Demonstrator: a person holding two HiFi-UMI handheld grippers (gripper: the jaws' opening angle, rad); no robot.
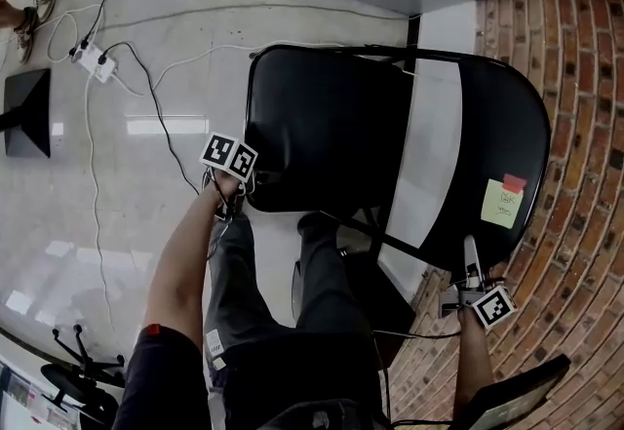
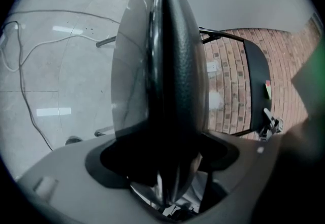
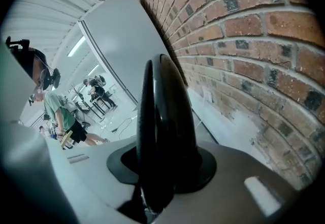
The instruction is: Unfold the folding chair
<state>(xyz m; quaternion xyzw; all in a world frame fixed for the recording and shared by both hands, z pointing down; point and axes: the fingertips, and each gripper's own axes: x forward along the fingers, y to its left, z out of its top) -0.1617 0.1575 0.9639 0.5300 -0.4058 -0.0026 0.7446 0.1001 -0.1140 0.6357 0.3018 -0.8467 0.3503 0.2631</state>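
The black folding chair stands between my two grippers. Its padded seat [image 1: 327, 126] is at the left and its backrest [image 1: 497, 116] at the right, with a yellow note [image 1: 502, 203] stuck on it. My left gripper [image 1: 242, 188] is shut on the seat's near left edge. In the left gripper view the seat [image 2: 172, 65] runs edge-on out of the left gripper [image 2: 170, 167]. My right gripper [image 1: 471, 260] is shut on the backrest's near edge. That backrest [image 3: 160, 111] rises edge-on from the right gripper [image 3: 160, 167] in the right gripper view.
A brick wall [image 1: 585, 145] curves close behind the chair at the right, beside a white wall panel [image 1: 429, 155]. Cables and a power strip [image 1: 96, 60] lie on the glossy floor at the left, near a dark flat object [image 1: 27, 111]. People [image 3: 61, 116] stand far off.
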